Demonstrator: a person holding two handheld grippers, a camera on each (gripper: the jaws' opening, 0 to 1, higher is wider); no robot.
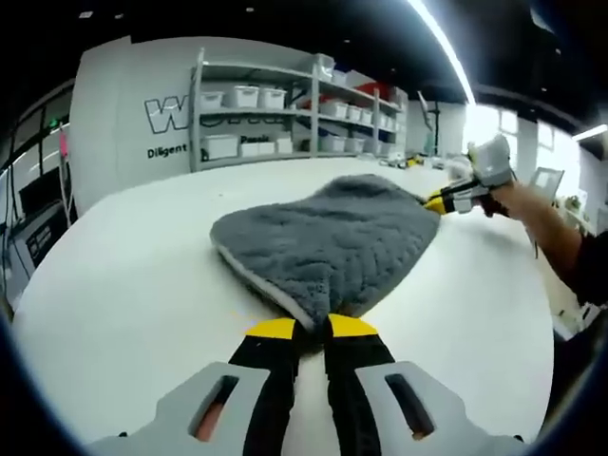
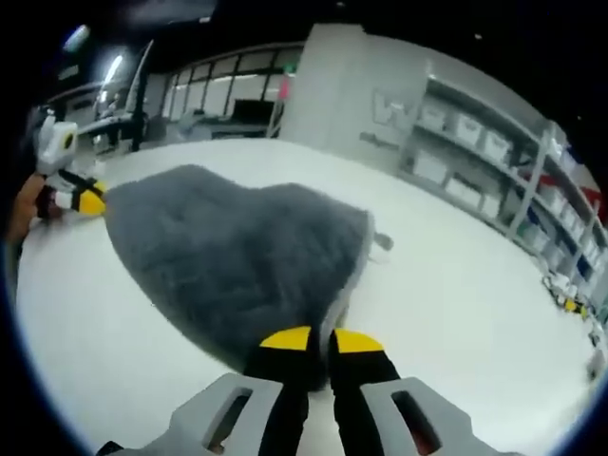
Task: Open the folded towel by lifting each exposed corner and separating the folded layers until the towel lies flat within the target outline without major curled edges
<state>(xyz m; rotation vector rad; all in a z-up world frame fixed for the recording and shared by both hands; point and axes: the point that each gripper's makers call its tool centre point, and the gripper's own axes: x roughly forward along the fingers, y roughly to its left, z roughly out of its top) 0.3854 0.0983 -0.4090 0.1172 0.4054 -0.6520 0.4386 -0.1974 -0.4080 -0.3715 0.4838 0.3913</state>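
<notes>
Table: white table [image 1: 123,285], broad and bare around the towel.
Towel: grey towel [image 1: 332,237] lying mid-table, seemingly partly lifted.
Left tongs [image 1: 313,328]: clamped on the towel's near corner.
Right tongs [image 2: 319,339]: clamped on the opposite corner.
Room: shelving [image 1: 285,114] with white bins at the far wall.

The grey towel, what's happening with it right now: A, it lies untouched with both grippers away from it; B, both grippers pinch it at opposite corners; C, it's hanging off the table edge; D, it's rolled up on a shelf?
B: the left gripper is shut on one corner of the grey towel and the right gripper on the opposite corner, over the white table.
</notes>
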